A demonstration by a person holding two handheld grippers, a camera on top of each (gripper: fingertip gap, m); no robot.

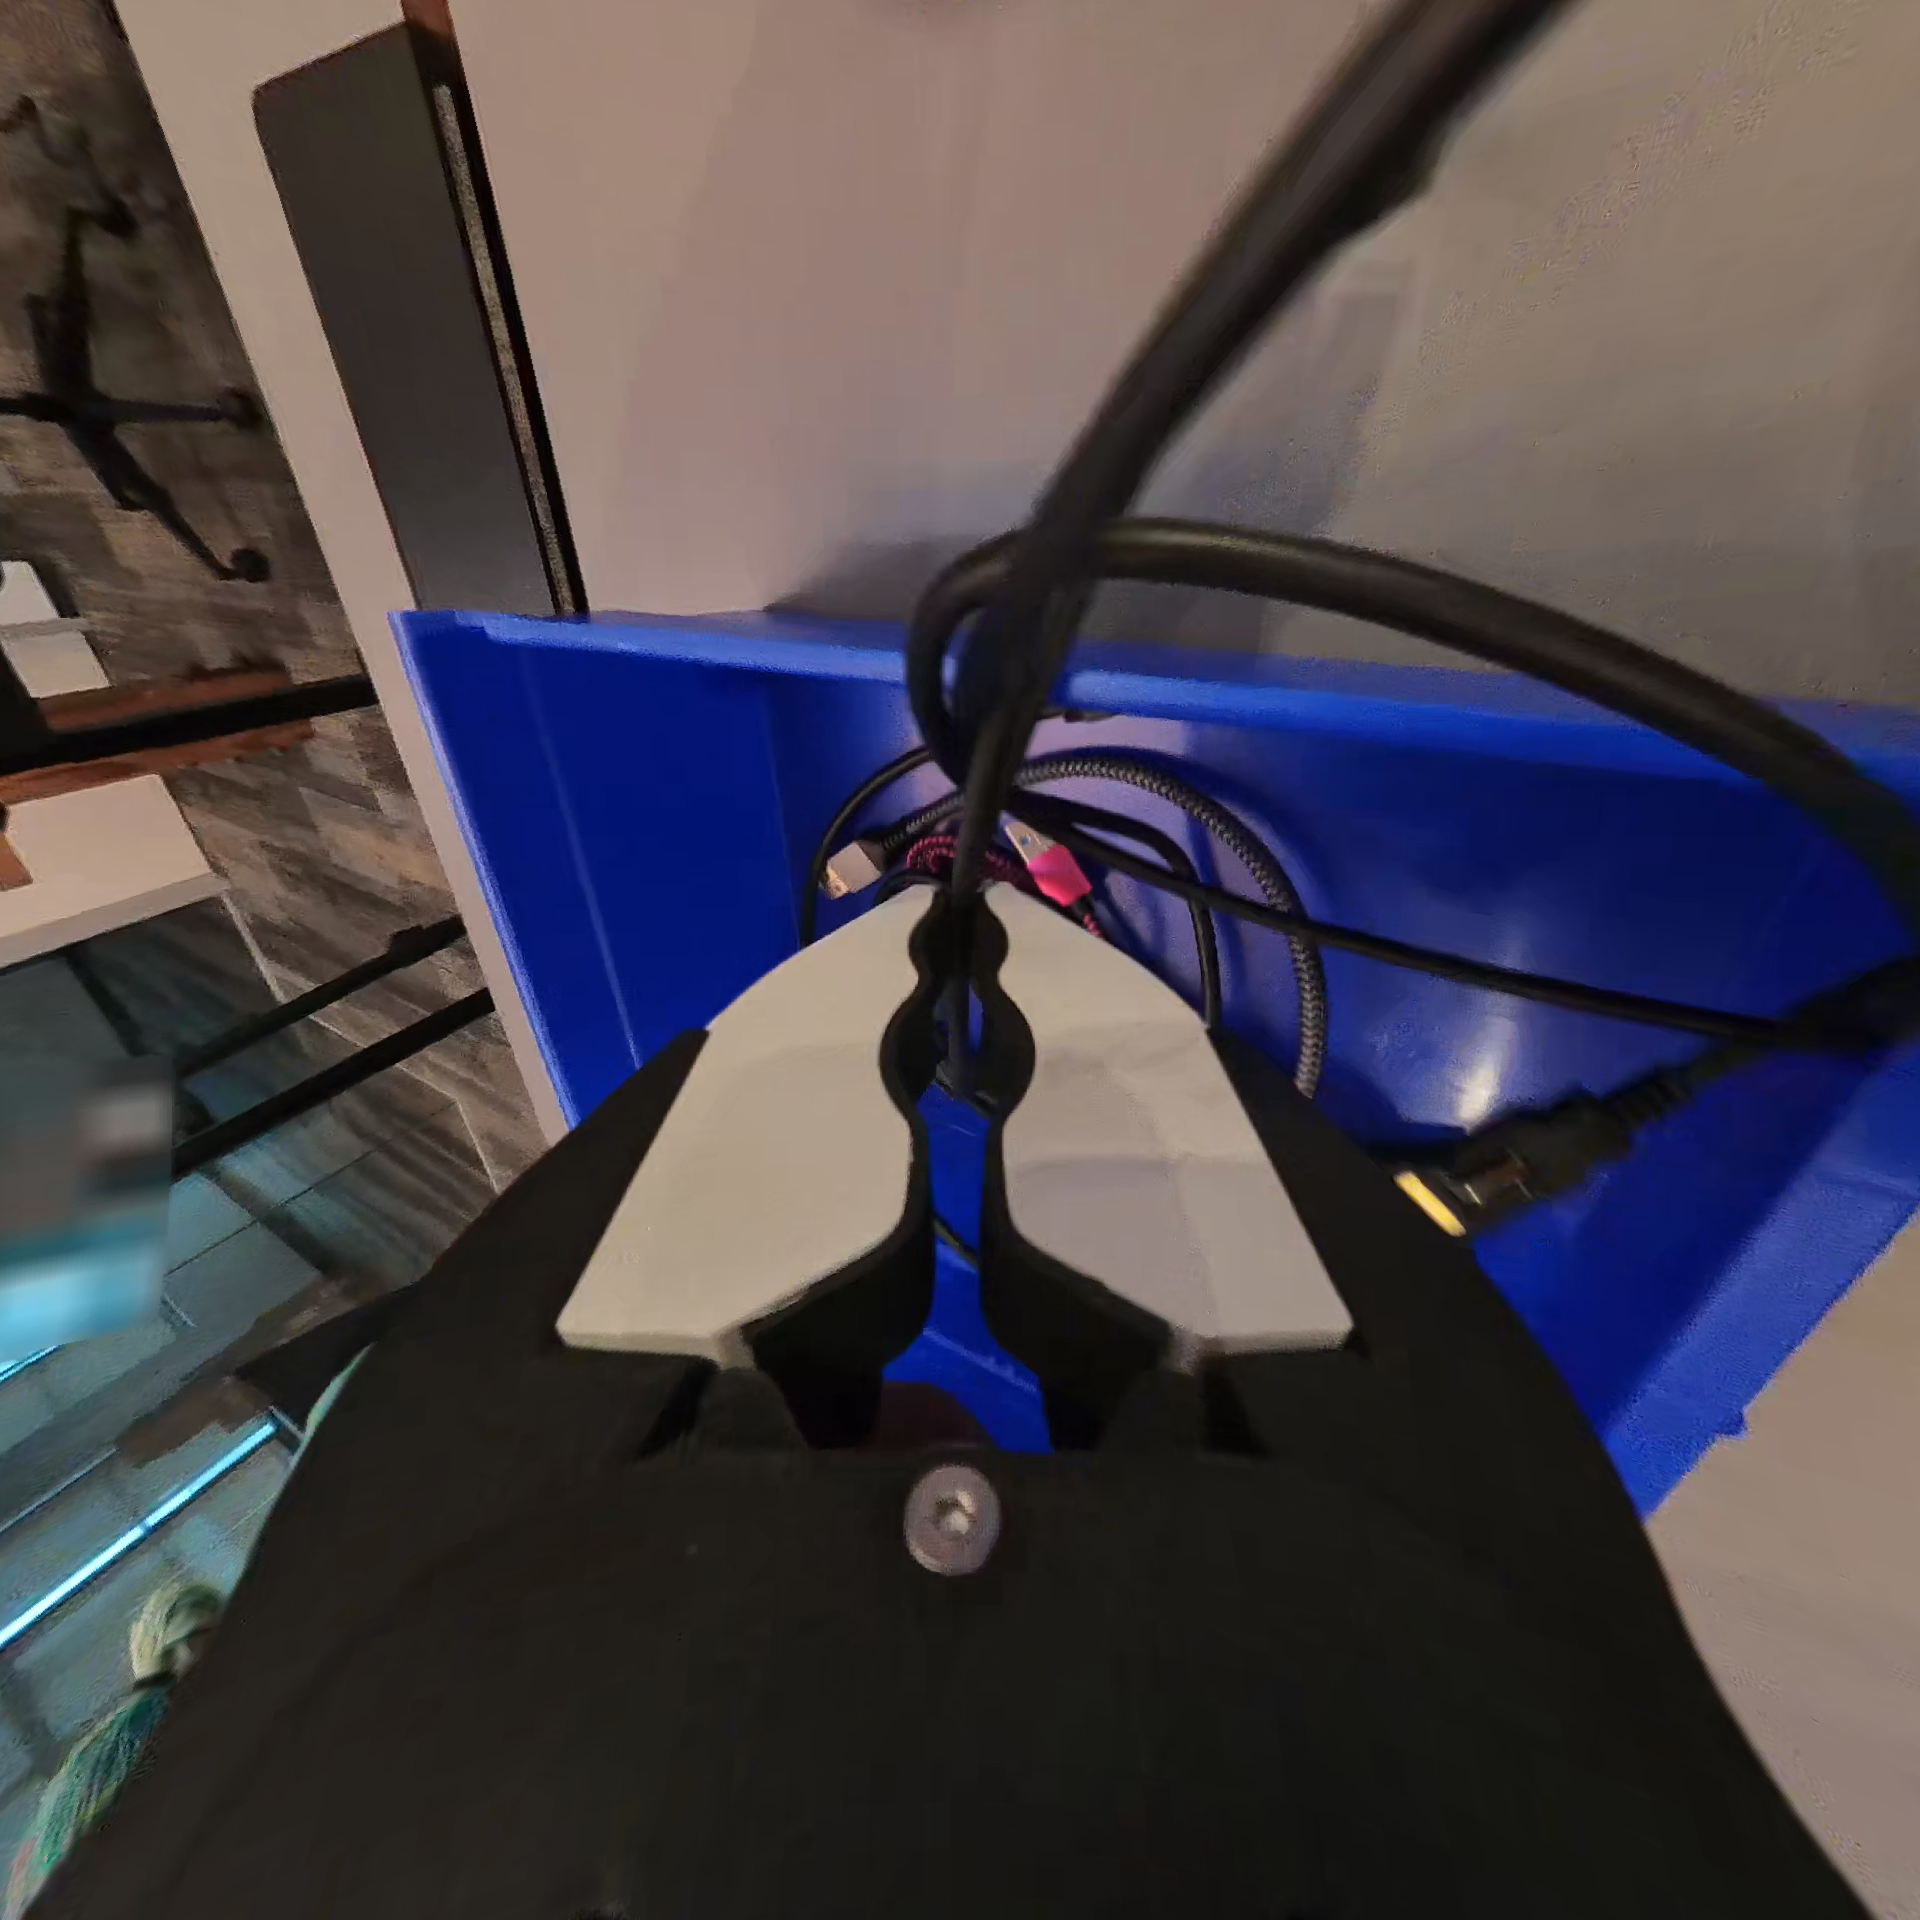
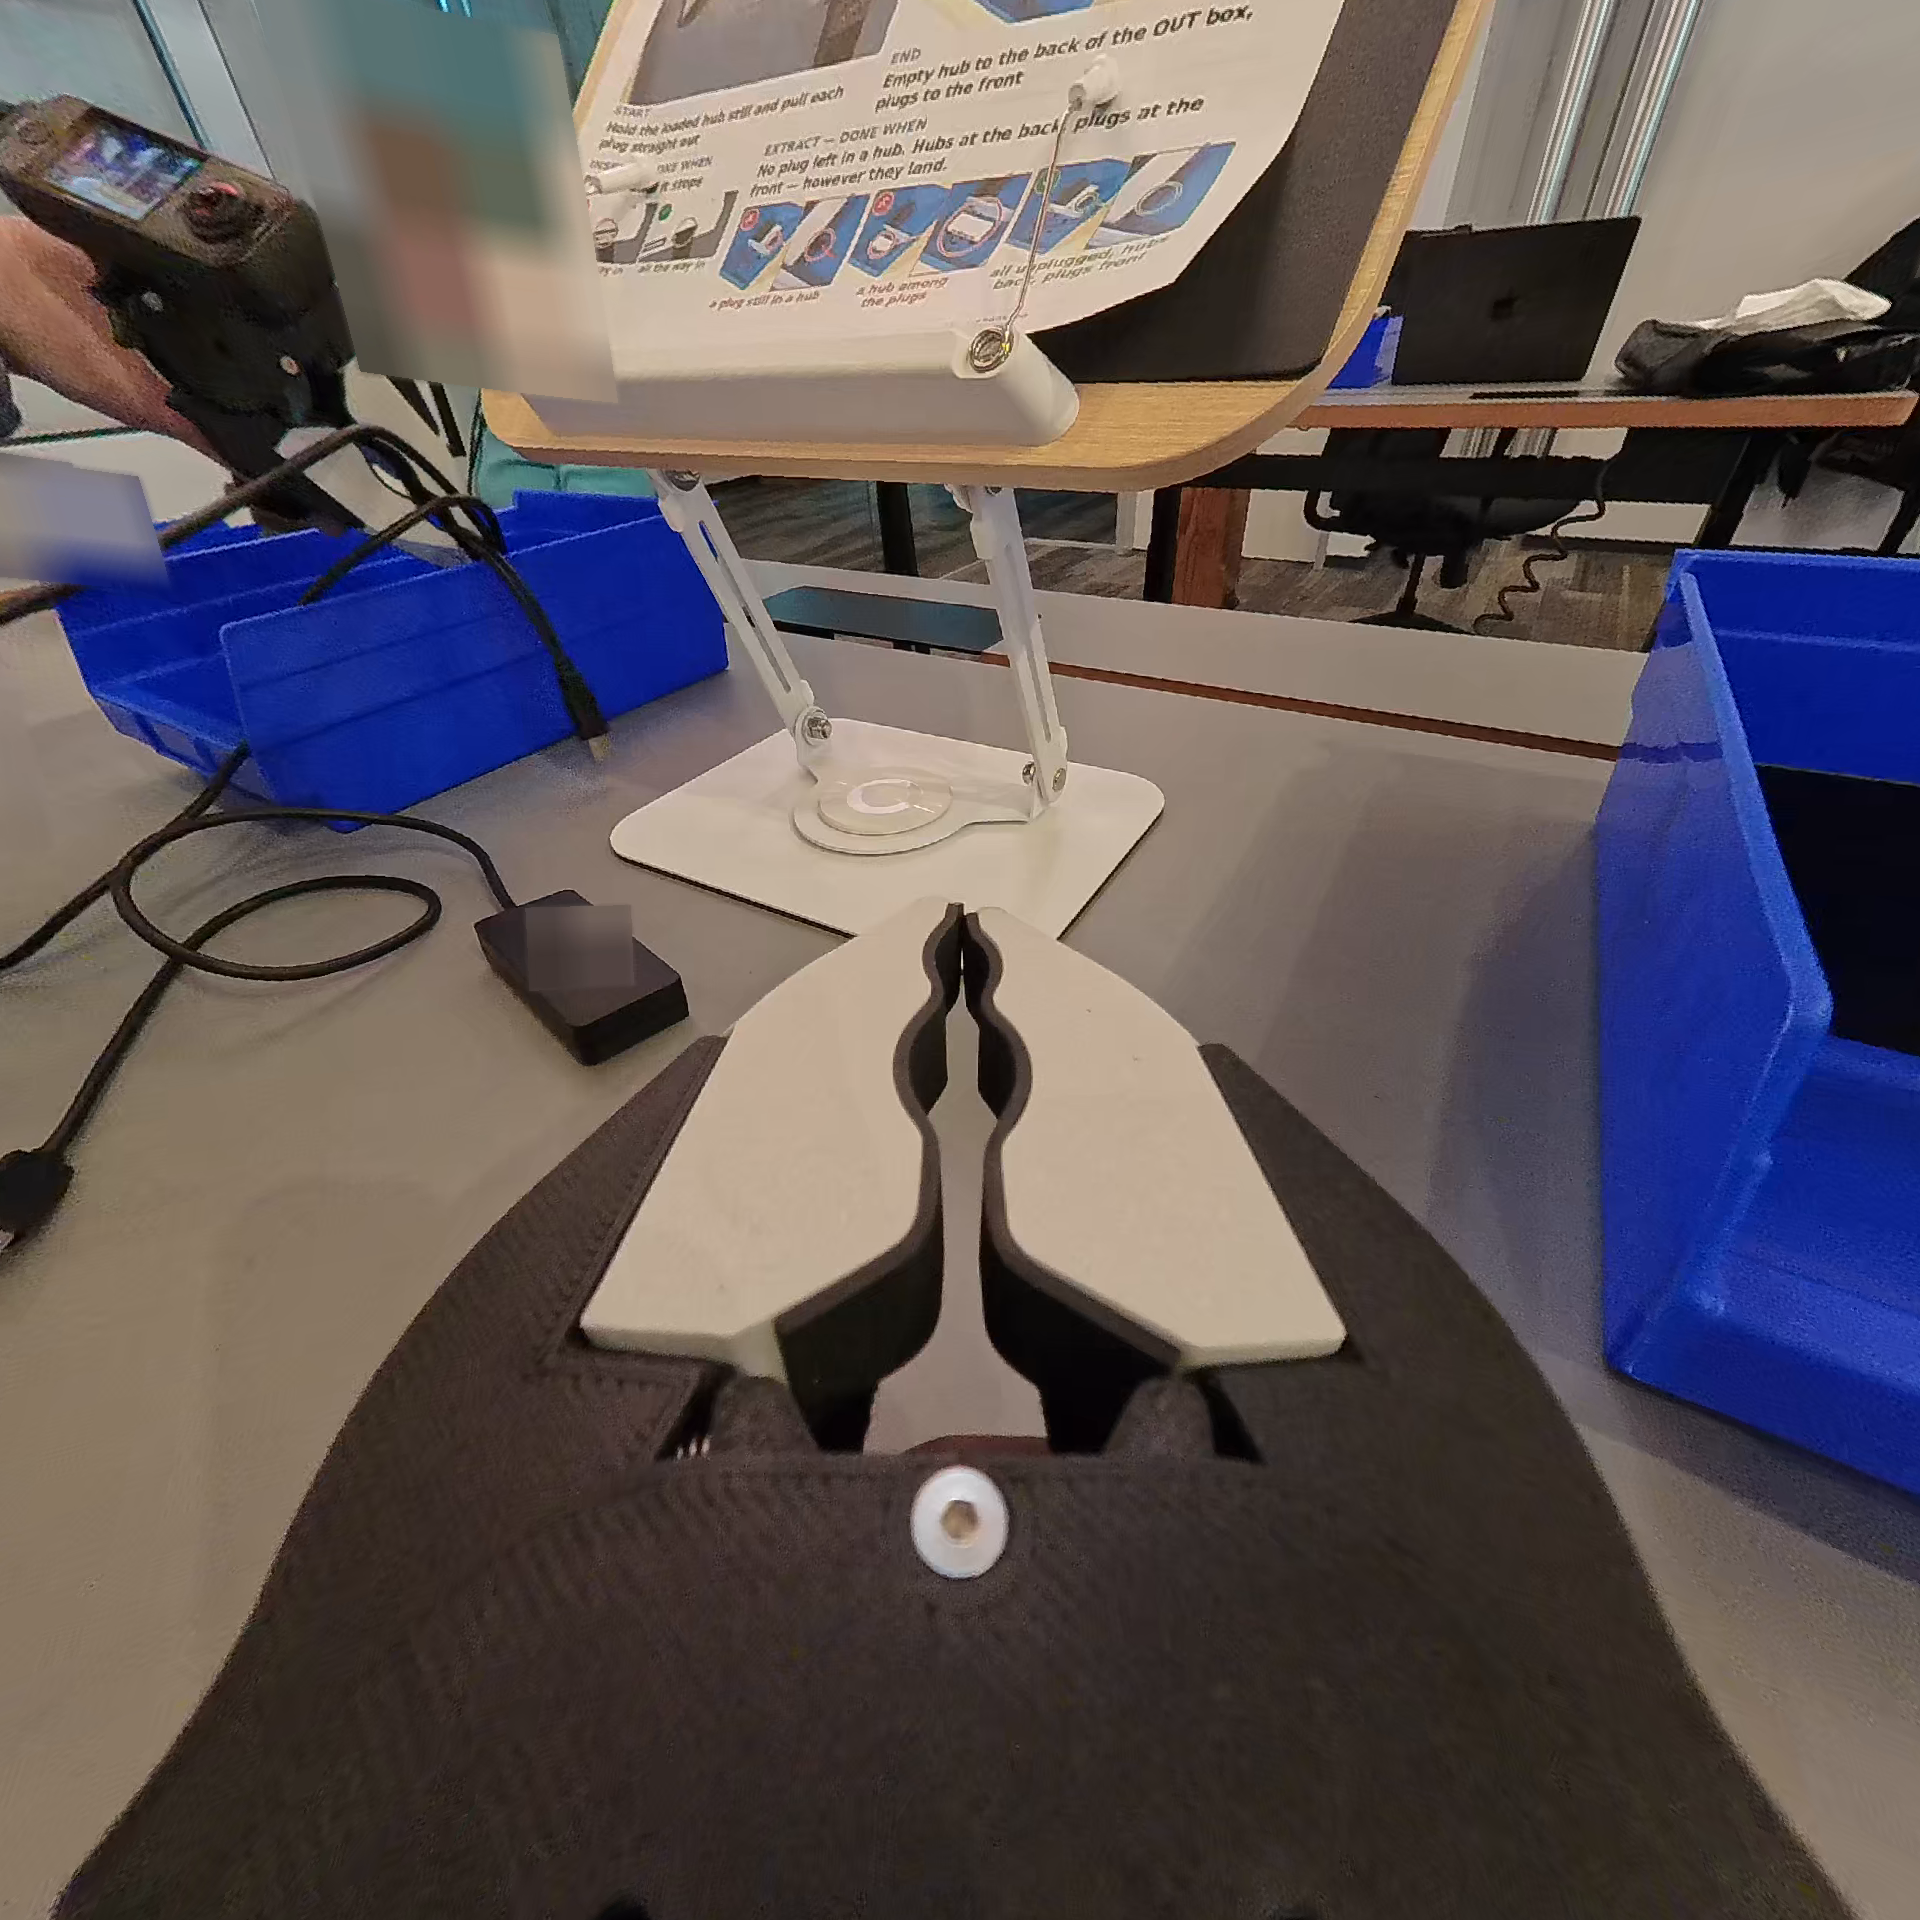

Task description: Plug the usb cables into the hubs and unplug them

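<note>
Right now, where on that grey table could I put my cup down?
Free: the grey table between the white stand base and the right blue bin. Crowded: left, around the black hub, its looping cable and the left blue bins.

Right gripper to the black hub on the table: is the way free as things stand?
Probably yes. The hub lies on bare table just ahead-left of the right gripper, nothing between them. But its jaws are shut with nothing in them, so they must open first.
</note>
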